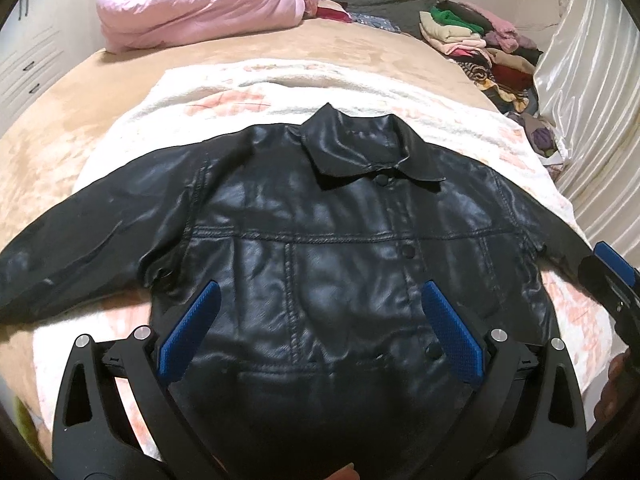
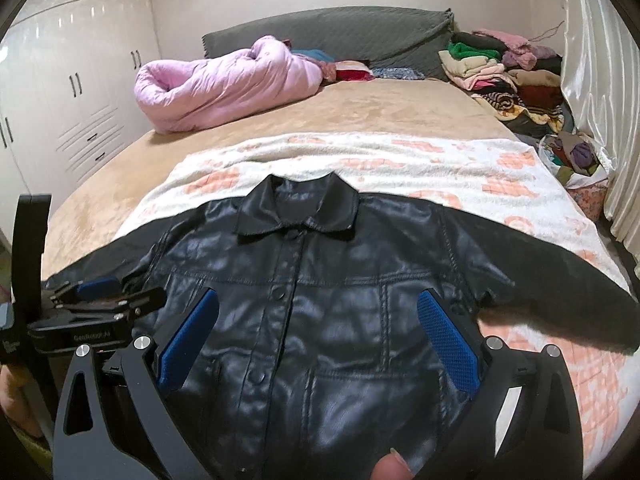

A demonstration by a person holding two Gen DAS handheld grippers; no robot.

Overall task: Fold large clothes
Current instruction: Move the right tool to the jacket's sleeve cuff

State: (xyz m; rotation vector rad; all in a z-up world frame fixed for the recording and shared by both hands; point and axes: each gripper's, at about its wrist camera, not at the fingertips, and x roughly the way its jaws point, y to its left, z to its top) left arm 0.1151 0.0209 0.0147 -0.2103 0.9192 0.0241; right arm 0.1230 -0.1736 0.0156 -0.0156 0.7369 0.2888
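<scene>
Black leather jacket (image 1: 320, 248) lies front-up and spread flat on a white blanket with orange pattern (image 1: 248, 92), which covers the near part of the bed (image 1: 72, 120). Collar points toward the headboard, snaps closed down the front, both sleeves stretched out sideways.

Left claw (image 1: 320, 300) hangs above the lower front of the jacket, blue pads (image 1: 188, 332) spread wide, nothing between them. Jacket body fills the gap between the fingers; snap placket sits just inside the right pad. Whether the pads touch the leather cannot be told.

Right claw (image 2: 318, 308) likewise over the jacket's lower chest, fingers wide apart and empty. Placket runs just inside its left pad (image 2: 188, 338); a vertical seam and pocket line sit toward the right pad.

Each claw shows in the other's view: the right claw (image 1: 612, 272) at the far right edge of the left wrist view, near the jacket's sleeve; the left claw (image 2: 100, 292) at the left of the right wrist view, over the other sleeve.

Farther up the bed: rolled pink quilt (image 2: 224, 84), grey headboard cushion (image 2: 340, 36), pile of mixed clothes (image 2: 504, 76) by the curtain (image 2: 600, 80). White wardrobe (image 2: 72, 80) at left.
</scene>
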